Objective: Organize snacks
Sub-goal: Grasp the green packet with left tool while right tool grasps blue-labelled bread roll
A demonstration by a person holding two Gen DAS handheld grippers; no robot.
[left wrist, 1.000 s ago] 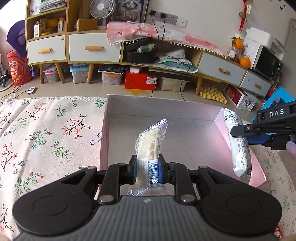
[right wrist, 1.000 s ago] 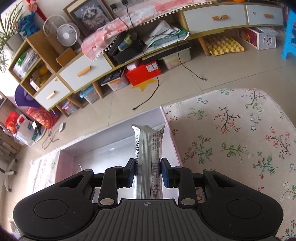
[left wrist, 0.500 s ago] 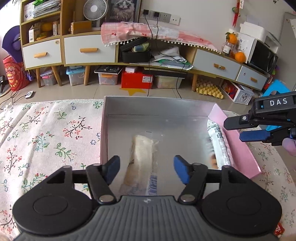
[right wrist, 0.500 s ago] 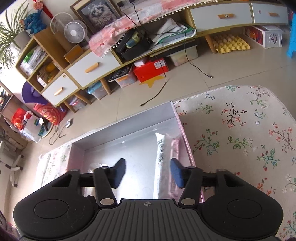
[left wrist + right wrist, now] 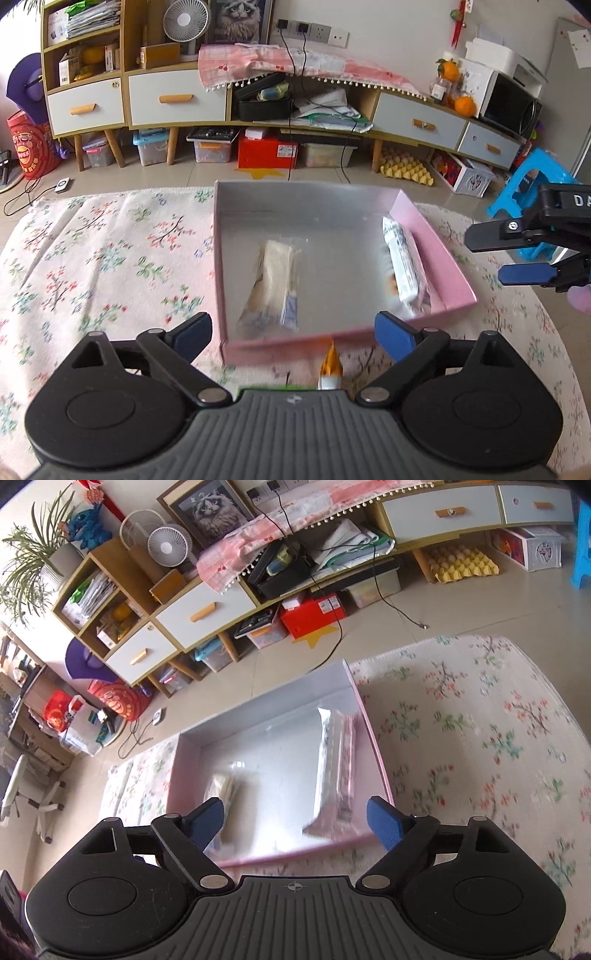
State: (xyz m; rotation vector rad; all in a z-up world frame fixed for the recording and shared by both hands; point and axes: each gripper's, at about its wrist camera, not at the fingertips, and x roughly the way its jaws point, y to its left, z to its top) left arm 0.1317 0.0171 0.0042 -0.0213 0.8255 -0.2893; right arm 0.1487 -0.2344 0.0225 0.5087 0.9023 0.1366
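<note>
Lowest in frame, left gripper (image 5: 293,336) spread wide, holding nothing; likewise right gripper (image 5: 295,821). Just beyond, at frame center, pink box (image 5: 432,236) on floral cloth (image 5: 110,266). Inside: clear cracker packet (image 5: 275,280) mid-floor, white wrapped bar (image 5: 404,267) along right wall. Probably light, crinkly, slippery, crushable; best pinched gently across the middle.

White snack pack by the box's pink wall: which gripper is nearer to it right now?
Right. The right gripper hangs open just outside the pink wall beside the white snack pack; the left gripper is open at the near rim.
</note>
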